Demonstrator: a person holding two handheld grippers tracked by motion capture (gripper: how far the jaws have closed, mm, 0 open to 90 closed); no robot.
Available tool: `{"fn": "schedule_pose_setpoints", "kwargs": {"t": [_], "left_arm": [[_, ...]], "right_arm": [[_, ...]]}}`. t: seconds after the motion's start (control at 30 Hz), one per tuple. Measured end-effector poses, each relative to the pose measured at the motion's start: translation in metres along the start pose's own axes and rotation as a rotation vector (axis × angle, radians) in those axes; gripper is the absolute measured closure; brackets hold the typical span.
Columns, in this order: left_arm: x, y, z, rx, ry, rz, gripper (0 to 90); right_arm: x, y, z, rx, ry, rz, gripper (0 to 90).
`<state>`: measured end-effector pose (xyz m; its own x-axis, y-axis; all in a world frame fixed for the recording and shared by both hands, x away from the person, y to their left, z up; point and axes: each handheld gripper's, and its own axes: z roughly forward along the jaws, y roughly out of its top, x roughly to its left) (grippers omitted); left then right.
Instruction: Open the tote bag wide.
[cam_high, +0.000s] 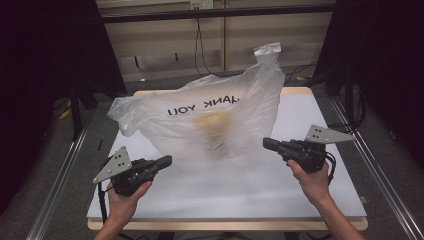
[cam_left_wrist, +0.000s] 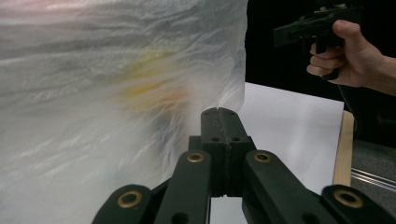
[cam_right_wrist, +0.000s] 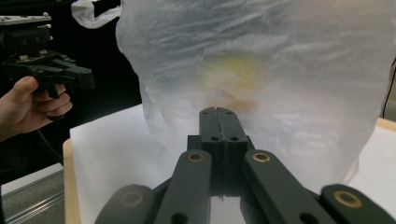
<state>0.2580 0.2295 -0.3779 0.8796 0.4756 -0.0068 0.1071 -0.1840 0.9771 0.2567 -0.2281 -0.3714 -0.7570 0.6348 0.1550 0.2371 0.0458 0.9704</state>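
The thin translucent plastic bag with mirrored "THANK YOU" lettering (cam_high: 205, 117), yellowish contents blurred inside, is seen unsupported mid-table between the left gripper (cam_high: 165, 162) and right gripper (cam_high: 267, 144), both jaws clenched on nothing, so collapse and spilling are risked.

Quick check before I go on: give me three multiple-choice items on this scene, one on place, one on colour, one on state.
1. The plastic bag sits:
A on the white table top, between the two grippers
B on the floor
C in the left gripper

2. The lettering on the bag is:
A red
B black
C green

3. The right gripper has its jaws:
A wide open
B shut on the bag
C shut, holding nothing

Key: 1 A, it stands mid-table between them; 2 B, dark print shows; 3 C, the right gripper view shows them pressed together short of the bag.
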Motion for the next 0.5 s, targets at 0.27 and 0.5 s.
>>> {"fn": "schedule_pose_setpoints", "kwargs": {"t": [0.27, 0.5], "left_arm": [[0.000, 0.025, 0.007, -0.013, 0.012, 0.052, 90.0], [0.013, 0.038, 0.018, -0.053, 0.025, 0.037, 90.0]], "right_arm": [[0.003, 0.029, 0.010, -0.024, 0.022, -0.026, 90.0], [0.003, 0.051, 0.024, -0.039, 0.041, -0.042, 90.0]]}}
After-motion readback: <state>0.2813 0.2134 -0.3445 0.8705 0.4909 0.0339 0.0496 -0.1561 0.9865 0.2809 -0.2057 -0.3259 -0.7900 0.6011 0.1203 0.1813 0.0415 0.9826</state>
